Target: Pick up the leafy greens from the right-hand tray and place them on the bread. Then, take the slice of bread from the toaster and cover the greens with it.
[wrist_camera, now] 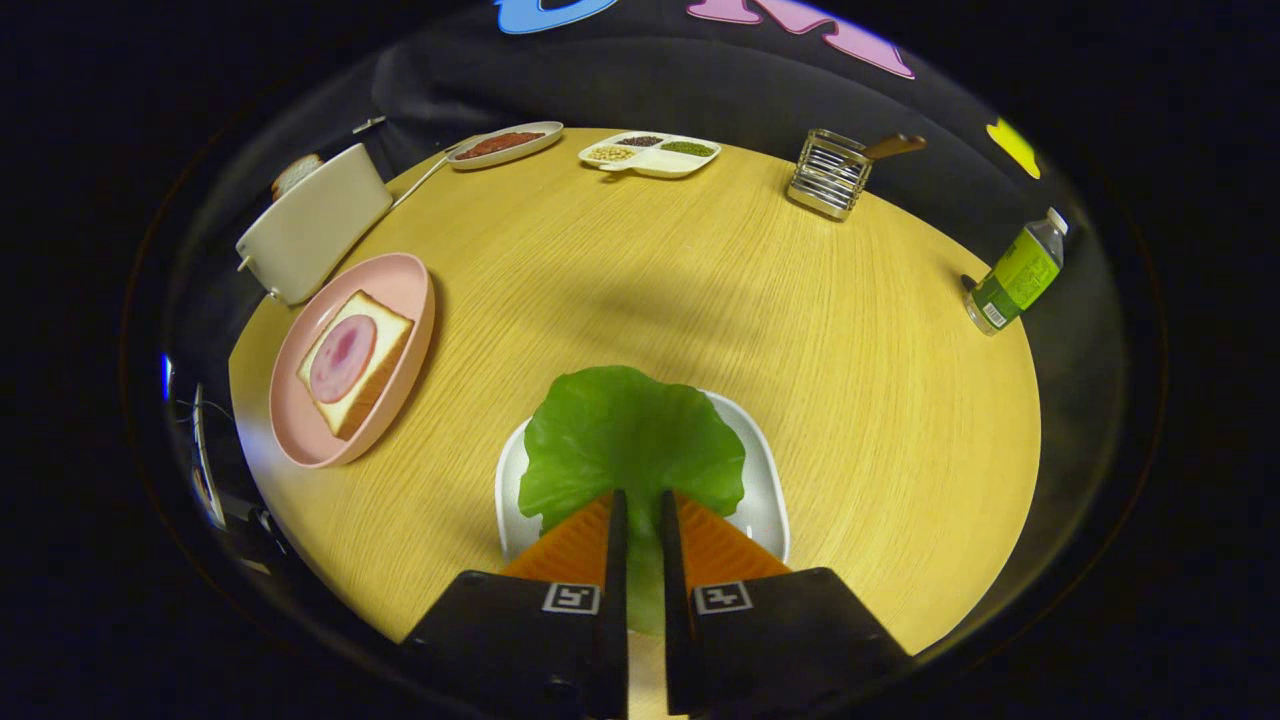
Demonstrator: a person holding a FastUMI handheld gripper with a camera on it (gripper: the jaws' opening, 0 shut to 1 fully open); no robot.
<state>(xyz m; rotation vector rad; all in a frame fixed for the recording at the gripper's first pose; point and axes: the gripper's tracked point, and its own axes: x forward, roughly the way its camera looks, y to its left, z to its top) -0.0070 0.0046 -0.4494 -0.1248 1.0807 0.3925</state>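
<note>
The round pale-wood table (640, 290) carries everything; the cream toaster (312, 232) stands beyond the pink plate (405, 285), which holds a square bread slice (385, 345) topped with a round of pink meat; the flat green leaf (630, 440) lies on the white tray (765, 470), its stem edge between the fingers; the gripper (640, 505) looks nearly closed, pinching that edge. Judged: lift straight up, keep the pinch firm, then swing across to the bread.
</note>
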